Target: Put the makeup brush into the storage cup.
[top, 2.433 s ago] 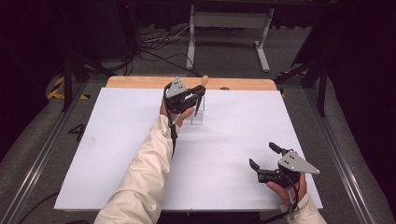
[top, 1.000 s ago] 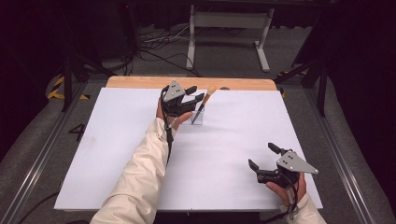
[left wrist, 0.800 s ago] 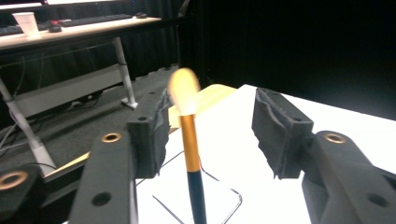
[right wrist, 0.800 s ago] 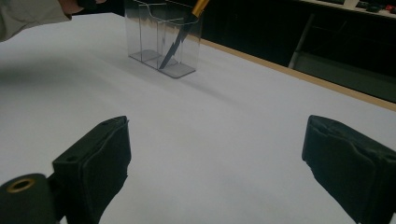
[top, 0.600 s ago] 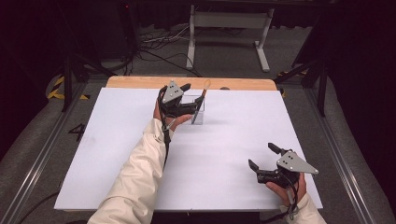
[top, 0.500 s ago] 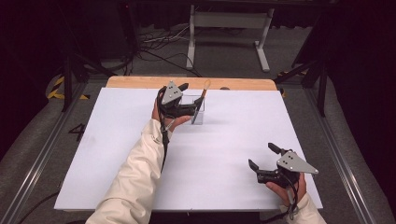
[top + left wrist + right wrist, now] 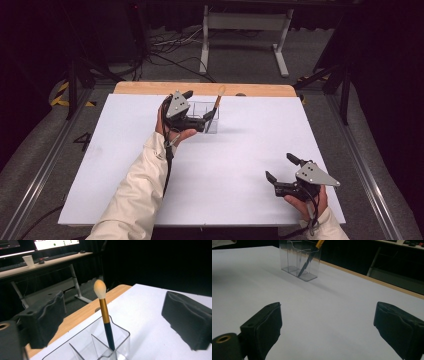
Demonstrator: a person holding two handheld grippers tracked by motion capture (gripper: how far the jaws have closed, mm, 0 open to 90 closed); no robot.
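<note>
With your left gripper [image 7: 200,121] wide, its jaws just opened off the brush [image 7: 105,315], back straight off so the holder [image 7: 205,117] by the table's far edge stays upright.

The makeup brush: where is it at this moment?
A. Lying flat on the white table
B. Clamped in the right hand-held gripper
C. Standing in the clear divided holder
C: the makeup brush leans in a compartment of the clear divided holder, bristles up, touched by neither gripper.

A dark "4" stands on the floor [image 7: 82,141] left of the table; the monitor text is unreadable.
</note>
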